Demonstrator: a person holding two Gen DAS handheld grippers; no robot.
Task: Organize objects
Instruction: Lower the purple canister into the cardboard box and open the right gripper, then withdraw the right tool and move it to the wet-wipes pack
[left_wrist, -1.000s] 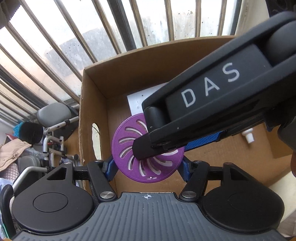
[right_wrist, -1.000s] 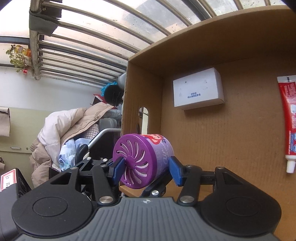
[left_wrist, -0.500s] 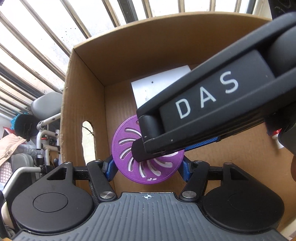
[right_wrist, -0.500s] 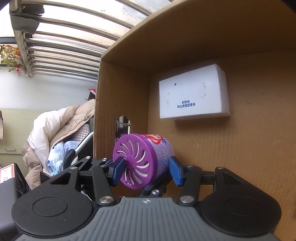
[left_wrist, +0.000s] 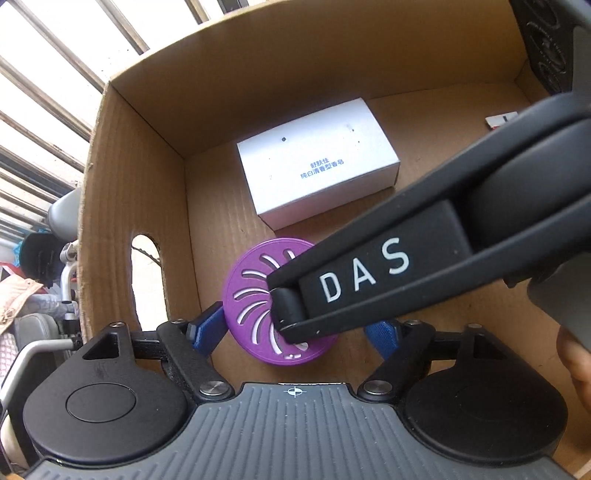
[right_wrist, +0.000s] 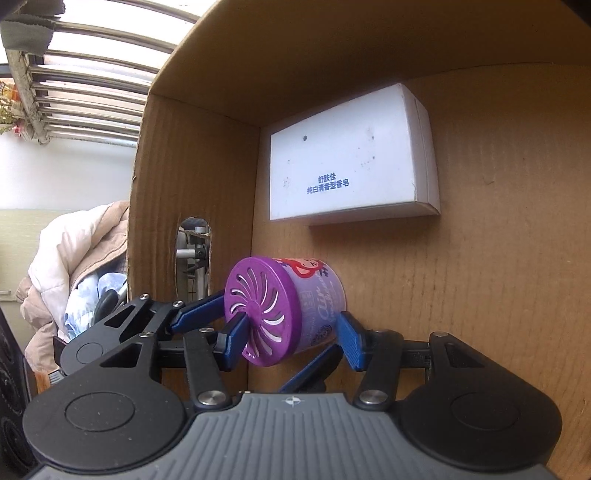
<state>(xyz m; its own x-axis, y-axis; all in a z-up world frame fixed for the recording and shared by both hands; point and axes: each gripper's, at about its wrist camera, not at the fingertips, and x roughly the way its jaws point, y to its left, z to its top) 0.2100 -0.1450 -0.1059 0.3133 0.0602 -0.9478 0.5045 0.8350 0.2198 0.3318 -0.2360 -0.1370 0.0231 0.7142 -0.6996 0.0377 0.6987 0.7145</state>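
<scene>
Purple air freshener (right_wrist: 284, 310) lowered to cardboard box (left_wrist: 140, 206) floor, near left wall beside white soap box (left_wrist: 317, 177) | left gripper (left_wrist: 295, 332) opening, letting go | right gripper (right_wrist: 291, 339) clamped on it | placement nearly complete

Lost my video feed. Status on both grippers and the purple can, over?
Left gripper opening, pads off purple vented air-freshener can. Right gripper shut on it, inside cardboard box. White soap carton beyond, apart.

Purple freshener (right_wrist: 284, 310) with a slotted swirl lid and red print; white soap box (right_wrist: 351, 173) with blue lettering; plain brown carton (right_wrist: 498, 277); blue pads (right_wrist: 352, 339).
</scene>
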